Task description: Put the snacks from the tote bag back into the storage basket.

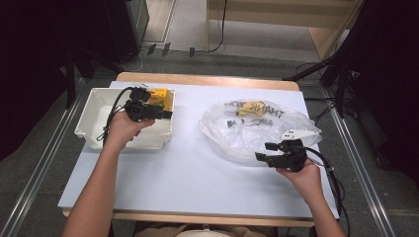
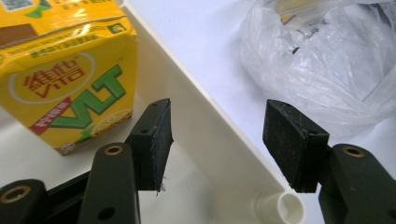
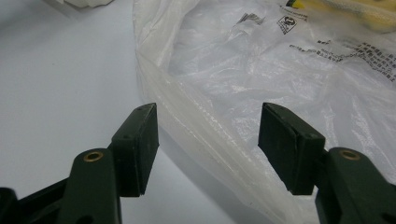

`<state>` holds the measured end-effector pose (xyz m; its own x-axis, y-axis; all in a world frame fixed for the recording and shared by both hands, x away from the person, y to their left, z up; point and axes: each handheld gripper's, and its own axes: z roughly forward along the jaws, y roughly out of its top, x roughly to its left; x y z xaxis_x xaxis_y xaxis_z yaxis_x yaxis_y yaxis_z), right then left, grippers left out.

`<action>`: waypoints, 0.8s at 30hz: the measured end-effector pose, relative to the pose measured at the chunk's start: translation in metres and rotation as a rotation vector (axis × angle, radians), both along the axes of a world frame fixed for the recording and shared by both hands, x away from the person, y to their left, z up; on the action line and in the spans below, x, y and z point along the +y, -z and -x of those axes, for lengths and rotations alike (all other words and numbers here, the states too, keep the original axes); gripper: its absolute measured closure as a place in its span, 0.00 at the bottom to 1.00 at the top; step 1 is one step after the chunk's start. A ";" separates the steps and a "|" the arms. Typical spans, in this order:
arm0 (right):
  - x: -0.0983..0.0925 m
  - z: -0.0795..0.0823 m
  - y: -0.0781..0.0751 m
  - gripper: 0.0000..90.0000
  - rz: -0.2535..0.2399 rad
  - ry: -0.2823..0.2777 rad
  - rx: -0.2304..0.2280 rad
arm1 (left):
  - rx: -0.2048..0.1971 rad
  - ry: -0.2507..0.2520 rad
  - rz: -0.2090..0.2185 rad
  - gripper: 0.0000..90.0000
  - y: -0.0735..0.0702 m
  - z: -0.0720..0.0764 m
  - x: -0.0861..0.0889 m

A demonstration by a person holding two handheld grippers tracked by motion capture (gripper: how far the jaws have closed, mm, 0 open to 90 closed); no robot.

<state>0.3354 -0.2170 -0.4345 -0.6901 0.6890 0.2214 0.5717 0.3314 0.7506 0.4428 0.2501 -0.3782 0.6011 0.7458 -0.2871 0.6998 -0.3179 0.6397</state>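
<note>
Claw-wise, your left claw (image 2: 217, 144) gapes over the white bin's (image 1: 94, 123) wall, pinching nothing; the yellow drink carton (image 2: 70, 79) stands inside, just beyond one pad. Your right claw (image 3: 208, 149) spreads astride the plastic bag's (image 3: 289, 84) rim on the counter (image 1: 188, 168).

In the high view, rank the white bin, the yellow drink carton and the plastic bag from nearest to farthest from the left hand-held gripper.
1. White bin: the left hand-held gripper hovers over its right wall.
2. Yellow drink carton: inside the bin, at its far right corner, just beyond the jaws.
3. Plastic bag: across the table to the right, clearly farthest.
The bin and carton are nearly too close to call.
</note>
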 end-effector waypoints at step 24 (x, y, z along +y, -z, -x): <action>0.001 0.001 0.000 0.43 0.002 -0.007 0.012 | -0.031 0.128 0.007 0.48 -0.011 0.015 -0.048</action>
<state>0.3348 -0.2159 -0.4349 -0.6921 0.6847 0.2285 0.5784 0.3366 0.7431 0.4280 0.2017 -0.3677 0.6998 0.6606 -0.2718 0.6339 -0.3988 0.6627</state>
